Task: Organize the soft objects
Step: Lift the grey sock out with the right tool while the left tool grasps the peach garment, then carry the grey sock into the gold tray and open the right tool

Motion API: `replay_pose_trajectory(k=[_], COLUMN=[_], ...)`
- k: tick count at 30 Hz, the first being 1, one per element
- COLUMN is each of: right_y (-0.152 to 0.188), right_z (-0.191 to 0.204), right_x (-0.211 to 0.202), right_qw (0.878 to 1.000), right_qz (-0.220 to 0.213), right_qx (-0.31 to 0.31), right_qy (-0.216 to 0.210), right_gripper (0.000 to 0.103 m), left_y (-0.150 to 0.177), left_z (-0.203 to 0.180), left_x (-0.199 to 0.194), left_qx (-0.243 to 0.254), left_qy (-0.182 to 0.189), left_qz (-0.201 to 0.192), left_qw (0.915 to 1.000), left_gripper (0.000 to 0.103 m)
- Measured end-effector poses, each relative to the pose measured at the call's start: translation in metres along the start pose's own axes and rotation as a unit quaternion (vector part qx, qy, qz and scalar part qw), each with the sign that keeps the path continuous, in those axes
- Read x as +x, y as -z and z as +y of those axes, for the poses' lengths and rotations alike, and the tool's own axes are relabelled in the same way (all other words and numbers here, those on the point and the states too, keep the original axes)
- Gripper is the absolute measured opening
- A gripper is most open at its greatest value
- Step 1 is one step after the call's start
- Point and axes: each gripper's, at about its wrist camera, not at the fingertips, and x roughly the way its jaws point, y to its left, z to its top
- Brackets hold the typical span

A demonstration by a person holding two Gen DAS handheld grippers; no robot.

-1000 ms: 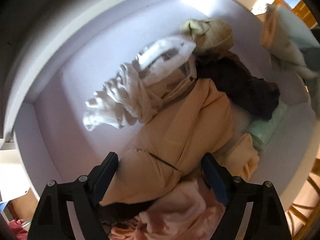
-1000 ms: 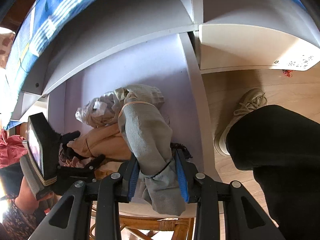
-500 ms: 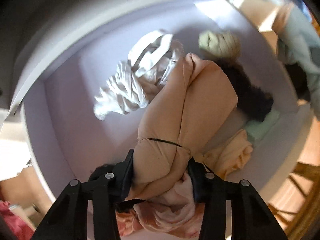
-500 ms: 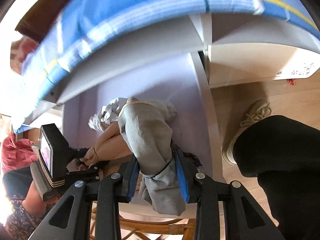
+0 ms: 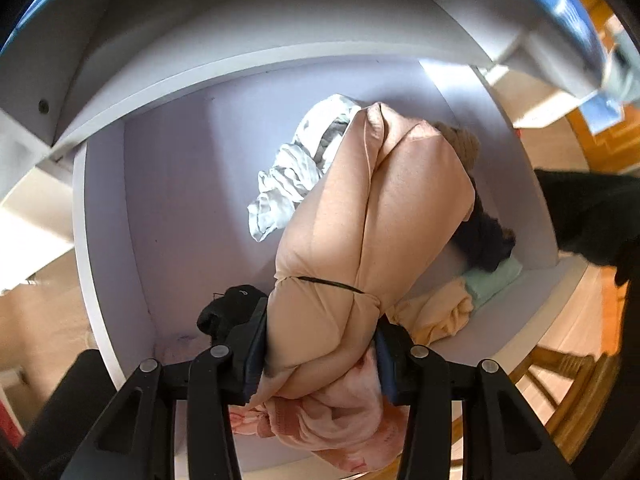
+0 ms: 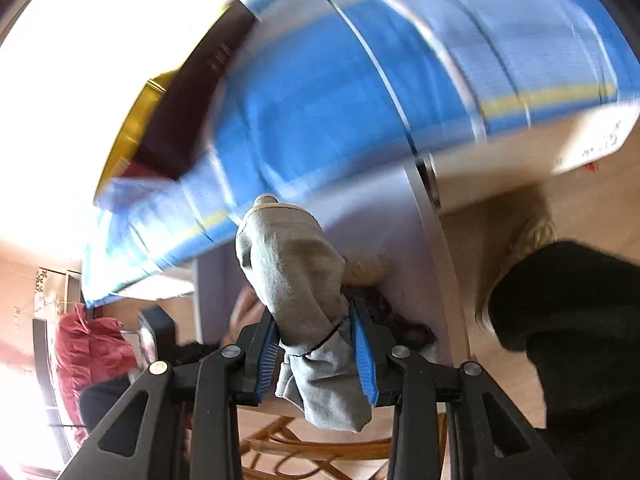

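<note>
In the left wrist view my left gripper (image 5: pixel 320 354) is shut on a peach-coloured garment (image 5: pixel 380 208) and holds it above the lilac drawer (image 5: pixel 176 200). A pink cloth (image 5: pixel 340 428) hangs below the jaws. Left in the drawer are a white crumpled cloth (image 5: pixel 288 184), a dark furry piece (image 5: pixel 484 240), a mint cloth (image 5: pixel 494 280) and a yellow cloth (image 5: pixel 440 312). In the right wrist view my right gripper (image 6: pixel 316 354) is shut on a grey garment (image 6: pixel 296 276), lifted over the drawer's wall (image 6: pixel 432 256).
A blue striped cloth (image 6: pixel 360 92) covers the surface above the drawer. A person's dark trouser leg (image 6: pixel 572 340) and a light shoe (image 6: pixel 532 232) stand on the wooden floor at the right. A wicker chair (image 6: pixel 304 448) is below, a red cushion (image 6: pixel 88 352) at the left.
My left gripper closed on the peach garment and lifted it off the pile. My right gripper rose with the grey garment, and its view swung up to the blue cloth.
</note>
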Motion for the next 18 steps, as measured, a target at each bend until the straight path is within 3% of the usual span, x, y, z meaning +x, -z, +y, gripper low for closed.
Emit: replay_pose_trajectory(k=[6,9,18], right_y=[-0.05,-0.081,-0.161], right_z=[0.056,0.086,0.153], right_x=[-0.048,-0.059,-0.034], right_qw=[0.997,0.996,0.993], right_qz=[-0.056,-0.071,-0.107], right_qx=[-0.041,-0.056,-0.053], right_qy=[-0.021,-0.025,0.007], right_gripper=[0.034,0.034,0.034], left_y=[0.005,0.007,0.007], left_z=[0.017,0.017,0.019], left_x=[-0.016,-0.023,-0.03], left_qx=[-0.058,-0.052,-0.073], left_qy=[0.027,0.019,0.032], left_qz=[-0.013,-0.025,-0.044], left_qw=[0.9979,0.9982,0.9959], left_gripper=[0.046,0.046,0.046])
